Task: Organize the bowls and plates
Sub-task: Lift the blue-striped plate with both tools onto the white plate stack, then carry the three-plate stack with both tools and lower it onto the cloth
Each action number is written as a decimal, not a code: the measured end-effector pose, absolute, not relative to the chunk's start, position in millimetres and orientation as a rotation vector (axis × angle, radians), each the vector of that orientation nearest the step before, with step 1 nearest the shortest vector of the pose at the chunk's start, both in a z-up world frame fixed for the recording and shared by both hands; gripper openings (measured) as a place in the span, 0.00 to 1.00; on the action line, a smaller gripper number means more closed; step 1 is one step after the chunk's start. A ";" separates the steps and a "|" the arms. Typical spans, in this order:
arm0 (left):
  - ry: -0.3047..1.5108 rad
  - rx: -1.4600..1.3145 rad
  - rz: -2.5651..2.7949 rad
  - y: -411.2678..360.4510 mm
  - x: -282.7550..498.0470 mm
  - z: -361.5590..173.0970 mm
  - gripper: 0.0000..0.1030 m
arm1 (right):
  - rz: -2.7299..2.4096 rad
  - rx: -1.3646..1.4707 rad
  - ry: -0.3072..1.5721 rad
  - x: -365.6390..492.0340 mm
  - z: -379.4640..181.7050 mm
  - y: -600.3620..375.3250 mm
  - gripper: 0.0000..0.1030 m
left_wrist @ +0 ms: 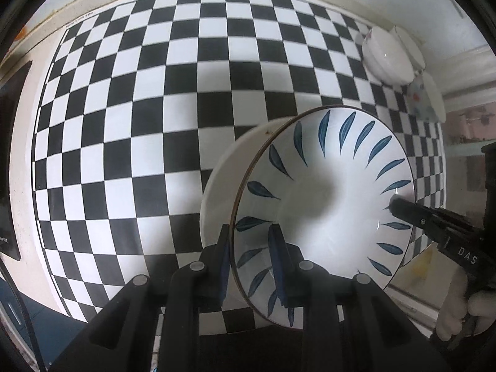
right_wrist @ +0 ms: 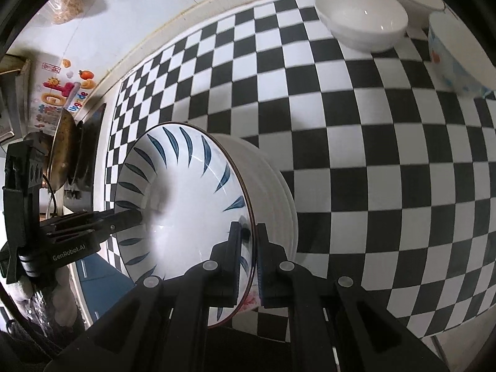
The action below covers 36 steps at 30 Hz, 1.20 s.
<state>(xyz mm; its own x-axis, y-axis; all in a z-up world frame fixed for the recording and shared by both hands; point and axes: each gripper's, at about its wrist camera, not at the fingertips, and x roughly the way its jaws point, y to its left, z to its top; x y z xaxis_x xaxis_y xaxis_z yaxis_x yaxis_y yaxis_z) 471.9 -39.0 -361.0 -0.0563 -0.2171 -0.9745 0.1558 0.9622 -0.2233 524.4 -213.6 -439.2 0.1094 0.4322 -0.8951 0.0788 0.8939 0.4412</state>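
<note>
A: While the leaf-patterned plate point(left_wrist: 325, 204) is clamped at its rim by both tongs, how should it be carried?

B: It should be kept level and lowered squarely onto the white plates point(left_wrist: 229, 186) stacked just beneath it on the checkered mat point(left_wrist: 124, 124).

A: Where is it held?

B: By the left gripper point(left_wrist: 251, 257) at seven o'clock of the rim, by the right gripper point(right_wrist: 248, 248) at the opposite edge. Three bowls point(right_wrist: 362, 21) are seen at one o'clock, well apart.

Home kitchen: worn frying pan point(right_wrist: 63, 152), bowls point(right_wrist: 362, 21), checkered mat point(left_wrist: 155, 108).
</note>
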 end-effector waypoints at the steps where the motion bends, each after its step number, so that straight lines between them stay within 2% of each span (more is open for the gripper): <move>1: 1.608 -0.044 -0.301 -40.4 470.7 -364.3 0.21 | 0.269 0.431 1.455 524.0 -442.6 -214.0 0.10; 22: 1.657 0.092 -0.234 -61.5 459.1 -399.6 0.20 | 0.240 0.369 1.504 522.3 -476.1 -194.3 0.09; 36: 1.658 0.077 -0.188 -64.7 452.0 -405.6 0.20 | 0.111 0.280 1.478 521.0 -467.1 -173.2 0.12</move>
<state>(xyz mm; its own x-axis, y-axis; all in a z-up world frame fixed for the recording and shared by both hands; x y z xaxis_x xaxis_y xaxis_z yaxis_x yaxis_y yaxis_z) 452.0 -64.7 -405.6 -0.0967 -0.0617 -0.9934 0.1618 0.9838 -0.0769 521.0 -173.2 -467.1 0.0945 0.2439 -0.9652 0.0967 0.9627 0.2527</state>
